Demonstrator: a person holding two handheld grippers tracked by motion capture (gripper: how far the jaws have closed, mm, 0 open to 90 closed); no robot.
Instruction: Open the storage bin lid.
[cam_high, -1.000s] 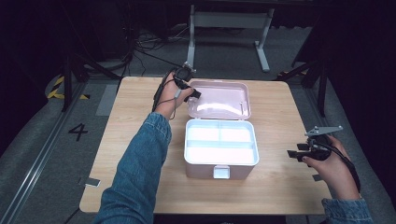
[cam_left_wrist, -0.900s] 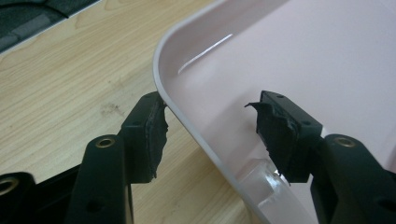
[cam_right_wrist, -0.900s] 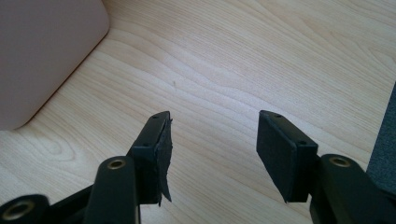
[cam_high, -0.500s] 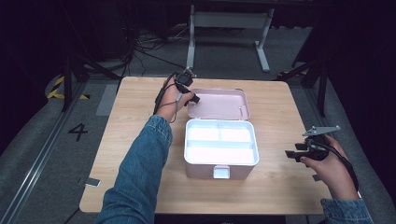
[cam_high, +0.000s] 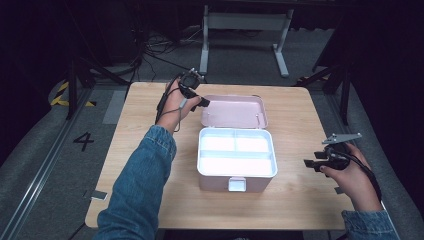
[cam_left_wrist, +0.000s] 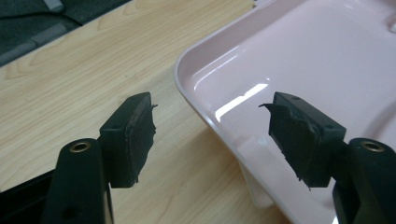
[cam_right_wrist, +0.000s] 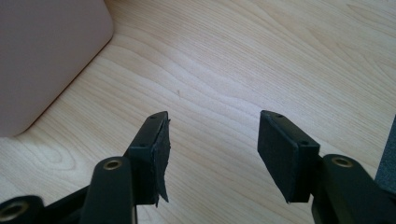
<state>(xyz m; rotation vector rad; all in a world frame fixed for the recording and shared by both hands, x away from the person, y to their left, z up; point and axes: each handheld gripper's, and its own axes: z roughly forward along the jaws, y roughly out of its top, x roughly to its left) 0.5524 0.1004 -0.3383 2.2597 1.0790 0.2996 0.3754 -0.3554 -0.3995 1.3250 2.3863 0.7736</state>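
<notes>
Left gripper (cam_left_wrist: 210, 135): jaws just opened wide, lid (cam_left_wrist: 299, 70) rim between them, untouched.
Right gripper (cam_right_wrist: 212, 154): open, box (cam_right_wrist: 42, 56) off to its left.

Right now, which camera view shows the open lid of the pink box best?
The high view: the whole lid lies flat behind the box. The left gripper view gives its near corner close up, between open jaws. The right gripper view catches a pink box wall.
</notes>
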